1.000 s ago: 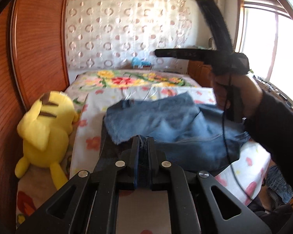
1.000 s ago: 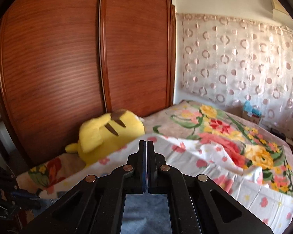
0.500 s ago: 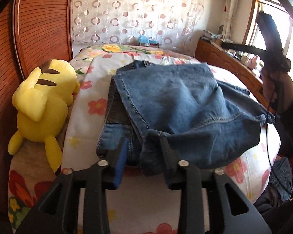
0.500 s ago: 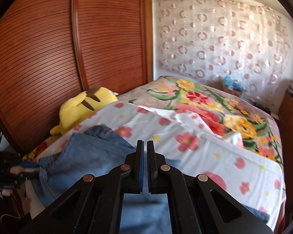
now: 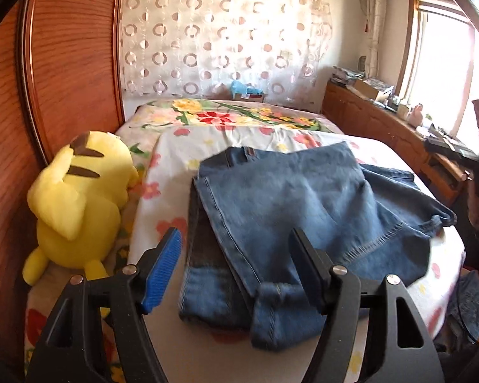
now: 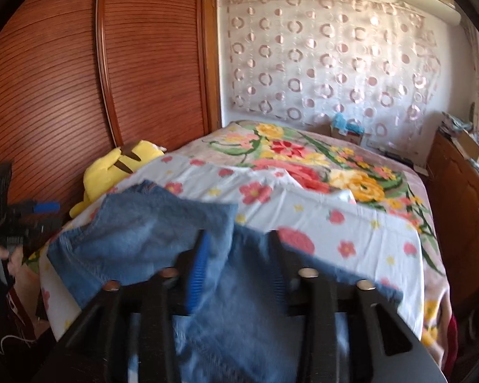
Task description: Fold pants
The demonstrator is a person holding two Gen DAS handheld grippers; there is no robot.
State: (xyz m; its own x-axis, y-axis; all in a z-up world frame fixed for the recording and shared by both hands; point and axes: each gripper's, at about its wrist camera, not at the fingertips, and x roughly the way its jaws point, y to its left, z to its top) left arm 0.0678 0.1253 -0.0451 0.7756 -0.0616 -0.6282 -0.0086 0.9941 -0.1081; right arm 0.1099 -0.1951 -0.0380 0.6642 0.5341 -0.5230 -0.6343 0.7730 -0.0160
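— Pants (image 5: 281, 198) lying where?
— Folded on the bed (image 5: 175, 146), beside the yellow plush toy (image 5: 79, 204), which sits between them and the wooden wardrobe (image 5: 67, 63).
— Which way do they run?
— Long axis from the hem near the left gripper (image 5: 236, 265) away toward the floral blanket (image 5: 226, 116), waistband at the far end.
— And the grippers?
— Left gripper spread wide, holding nothing. Right gripper (image 6: 236, 261) parted, denim blurred between its fingers, no grasp visible.

We count one pair of blue jeans (image 5: 290, 204), one yellow plush toy (image 5: 76, 207), two grippers, left (image 5: 236, 249) and right (image 6: 236, 249), one bed (image 6: 351, 223), and one wooden wardrobe (image 6: 111, 73).
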